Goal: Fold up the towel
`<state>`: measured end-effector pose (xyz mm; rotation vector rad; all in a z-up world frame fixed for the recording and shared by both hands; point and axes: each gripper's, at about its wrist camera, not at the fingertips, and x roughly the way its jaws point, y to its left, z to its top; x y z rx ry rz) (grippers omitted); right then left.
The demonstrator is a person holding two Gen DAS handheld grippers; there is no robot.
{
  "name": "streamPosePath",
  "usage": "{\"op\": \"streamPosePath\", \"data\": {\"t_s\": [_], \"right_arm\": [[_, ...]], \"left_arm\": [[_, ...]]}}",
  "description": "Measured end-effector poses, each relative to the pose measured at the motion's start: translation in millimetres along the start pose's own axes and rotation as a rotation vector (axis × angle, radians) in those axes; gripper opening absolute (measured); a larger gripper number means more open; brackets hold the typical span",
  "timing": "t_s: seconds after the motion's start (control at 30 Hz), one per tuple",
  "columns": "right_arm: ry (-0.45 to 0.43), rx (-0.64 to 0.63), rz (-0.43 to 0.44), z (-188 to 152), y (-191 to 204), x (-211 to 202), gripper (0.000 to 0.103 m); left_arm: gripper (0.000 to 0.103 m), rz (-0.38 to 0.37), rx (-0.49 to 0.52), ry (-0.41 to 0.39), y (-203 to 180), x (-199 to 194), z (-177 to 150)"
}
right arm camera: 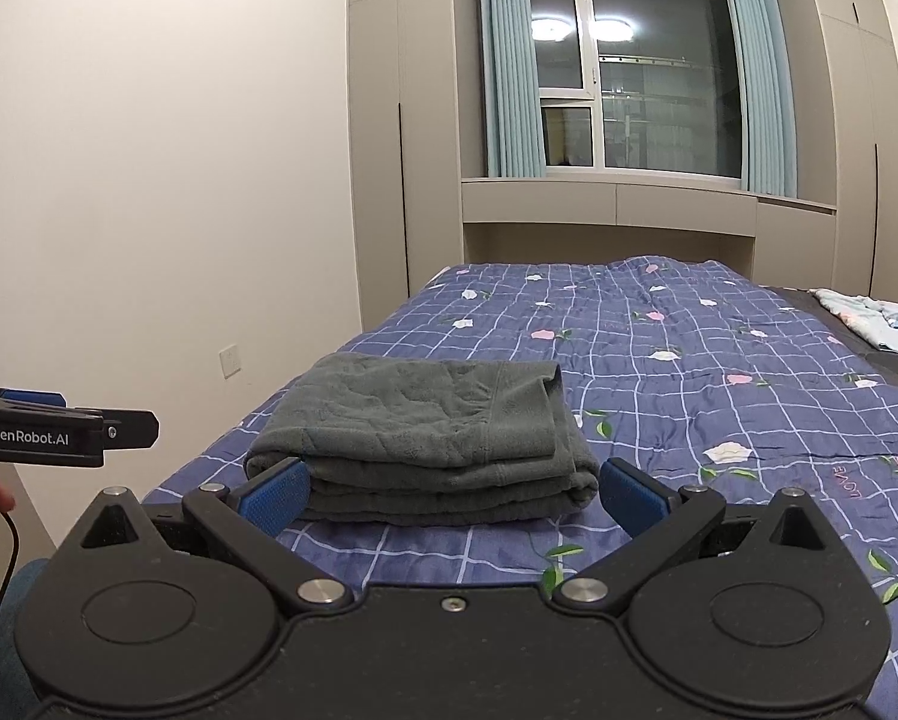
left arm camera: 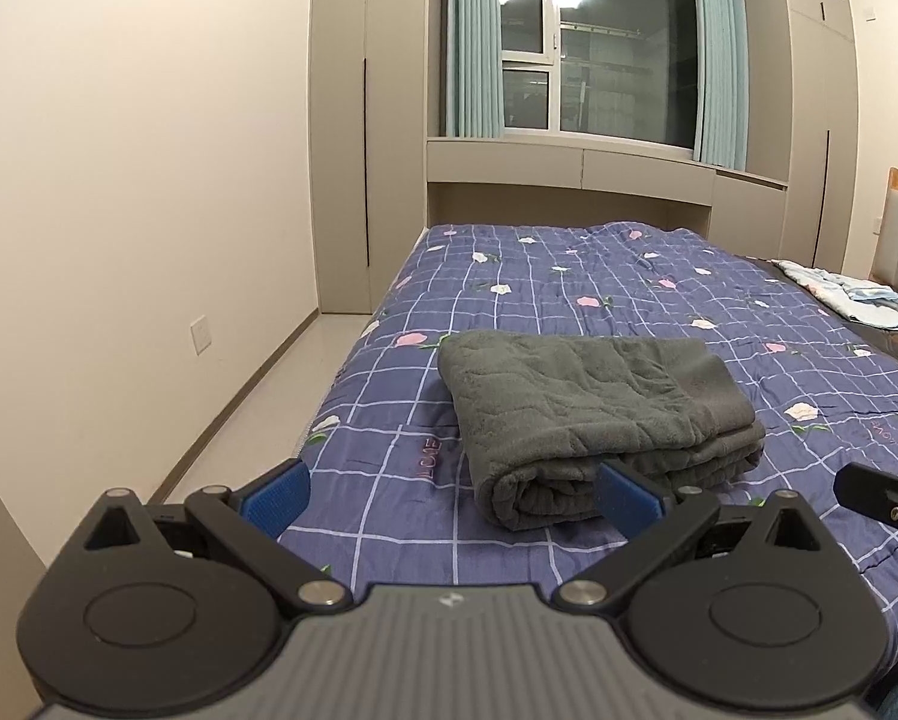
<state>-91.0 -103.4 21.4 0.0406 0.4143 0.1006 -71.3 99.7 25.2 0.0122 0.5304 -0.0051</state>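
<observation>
Dark grey towel (left arm camera: pixel 592 414), folded into a thick, layered rectangular bundle, lying flat. It sits just ahead of the wide-spread right gripper (right arm camera: pixel 451 495) and ahead-right of the spread left gripper (left arm camera: pixel 451 495), untouched.

My left gripper (left arm camera: pixel 451 495) and right gripper (right arm camera: pixel 451 495) are black, with blue ribbed pads (right arm camera: pixel 275 495) and silver pivot screws (right arm camera: pixel 321 591). The left one has a ribbed grey body (left arm camera: pixel 449 648), white "GenRobot.AI" lettering (right arm camera: pixel 29 436) and a thin black cable (right arm camera: pixel 5 570).

Matt, nubbly terry-cloth towel (left arm camera: pixel 592 414) on a smooth quilted cotton bedspread (left arm camera: pixel 628 288).
</observation>
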Motion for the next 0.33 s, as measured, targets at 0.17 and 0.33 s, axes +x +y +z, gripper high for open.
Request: {"op": "streamPosePath", "data": {"t_s": [0.17,0.33], "right_arm": [[0.009,0.005,0.001,-2.2,-1.9,2.5,0.103],[0.024,0.009,0.003,-5.3,-4.7,5.5,0.103]], "left_arm": [[0.103,-0.005,-0.007,0.013,0.2,3.5,-2.3],[0.103,-0.020,-0.001,0.027,-1.9,6.6,-4.7]]}}
